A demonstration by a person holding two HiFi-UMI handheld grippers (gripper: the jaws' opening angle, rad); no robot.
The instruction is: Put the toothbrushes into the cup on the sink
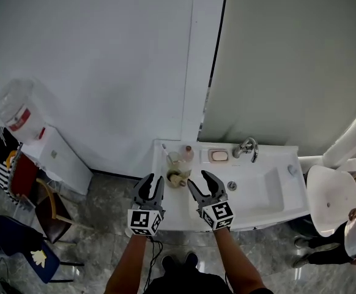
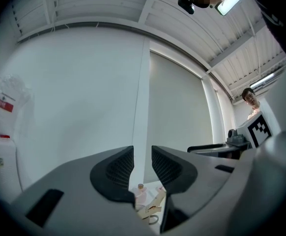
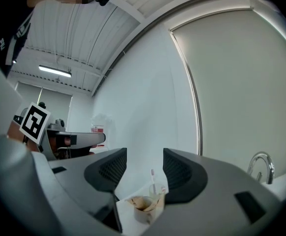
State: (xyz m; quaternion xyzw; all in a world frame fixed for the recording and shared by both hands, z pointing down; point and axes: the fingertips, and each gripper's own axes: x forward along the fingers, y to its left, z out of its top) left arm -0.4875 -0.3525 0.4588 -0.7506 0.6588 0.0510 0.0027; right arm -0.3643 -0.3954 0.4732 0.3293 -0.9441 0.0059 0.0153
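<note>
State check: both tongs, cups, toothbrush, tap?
left tongs: open, empty
right tongs: open, empty
clear cup: upright on the sink top
toothbrush: standing in the clear cup
brown cup: upright, contents unclear
tap: no running water visible

White walls [image 1: 104, 72] — grey marble floor [image 1: 92, 237]
</note>
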